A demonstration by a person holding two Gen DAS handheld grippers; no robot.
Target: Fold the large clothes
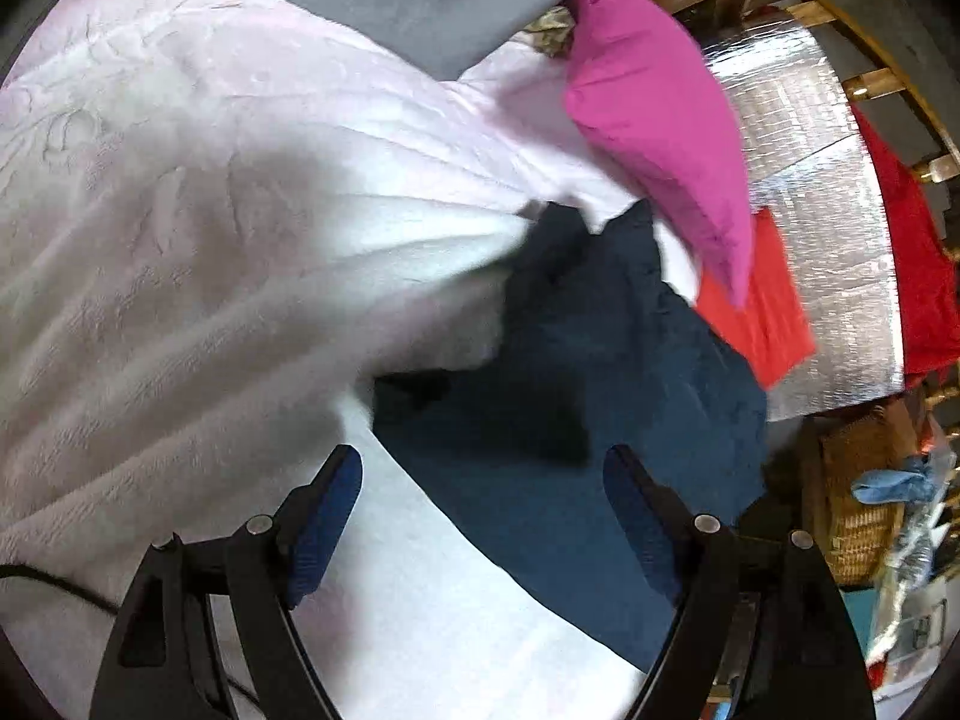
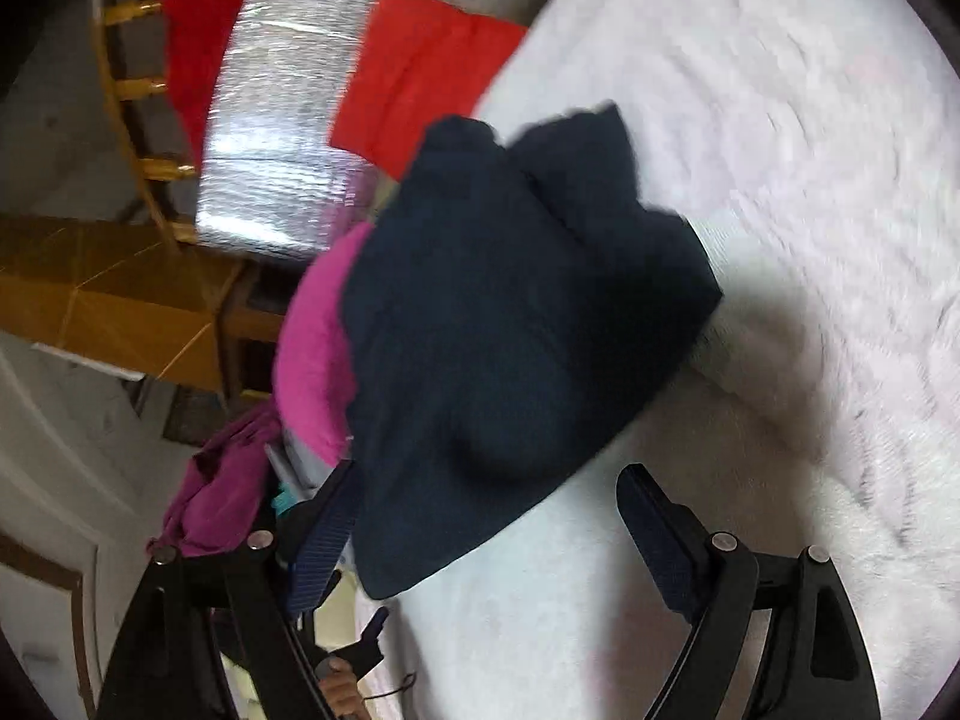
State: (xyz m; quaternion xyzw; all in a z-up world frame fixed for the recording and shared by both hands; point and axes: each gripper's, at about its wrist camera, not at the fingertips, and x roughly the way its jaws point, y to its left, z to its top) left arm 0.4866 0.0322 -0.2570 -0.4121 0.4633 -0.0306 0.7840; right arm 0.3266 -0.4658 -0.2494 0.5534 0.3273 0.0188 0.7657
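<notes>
the navy garment (image 1: 576,372) lies bunched on the pale fleece blanket (image 1: 180,228), which serves as the landmark here. in the left wrist view the left gripper (image 1: 480,516) hovers with its fingers (image 1: 327,516) spread, the garment just ahead of and between the tips, nothing pinched. in the right wrist view the right gripper (image 2: 486,534) is also spread wide; the garment's lower edge hangs between its fingers (image 2: 654,540), beside the pink cushion (image 2: 312,348) at the blanket's edge.
</notes>
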